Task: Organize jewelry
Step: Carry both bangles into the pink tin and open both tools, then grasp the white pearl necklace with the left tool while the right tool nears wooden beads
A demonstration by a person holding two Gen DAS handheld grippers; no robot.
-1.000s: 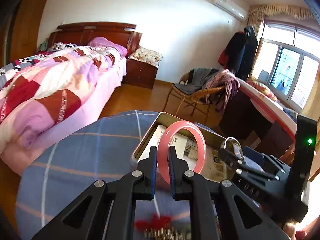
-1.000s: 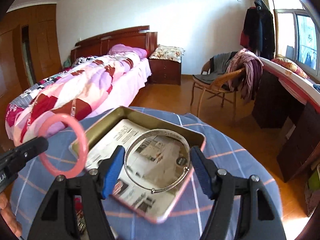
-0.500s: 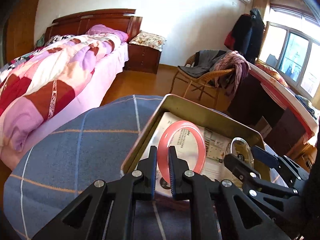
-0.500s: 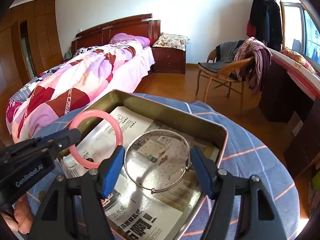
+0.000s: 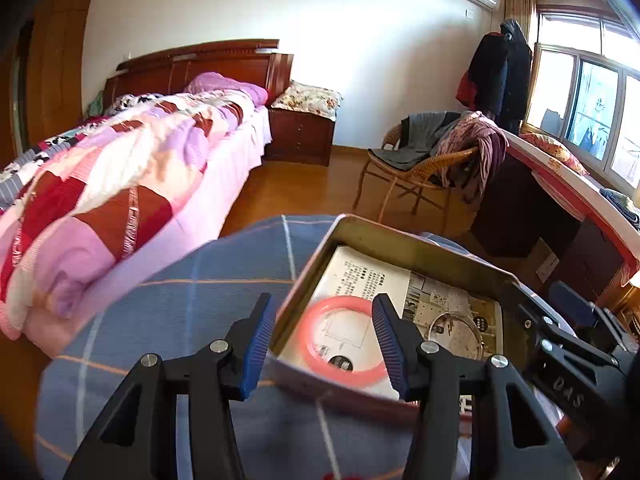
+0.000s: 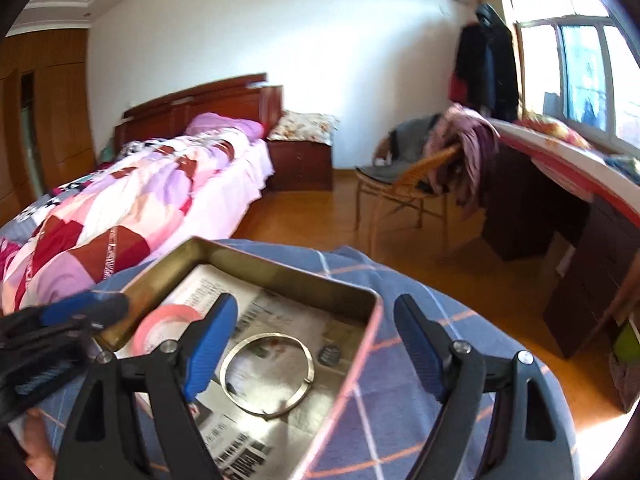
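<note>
— Two bangles are in the tin tray (image 5: 362,227) now, both lying flat on its newspaper lining (image 6: 256,376), hoops facing up. As rings, neither has a long axis or a heading.

— Where's the pink one?

— Your pink bangle (image 5: 342,333) lies flat at the tray's left end, at about 12 o'clock from your left gripper (image 5: 323,342). Those jaws have just been opening and stand apart; the bangle shows between the blue pads (image 5: 256,344), none pressing it.

— And the silver one?

— Your silver bangle (image 6: 267,374) rests toward the tray's right side, its clasp gap at roughly 3 o'clock in the right wrist view. Your right gripper (image 6: 316,350) has been opening too; its jaws stand wide, gripping nothing, the right pad beyond the tray's rim.

— The tray itself?

— It sits on the blue plaid cloth (image 5: 168,300) over your bench.
</note>
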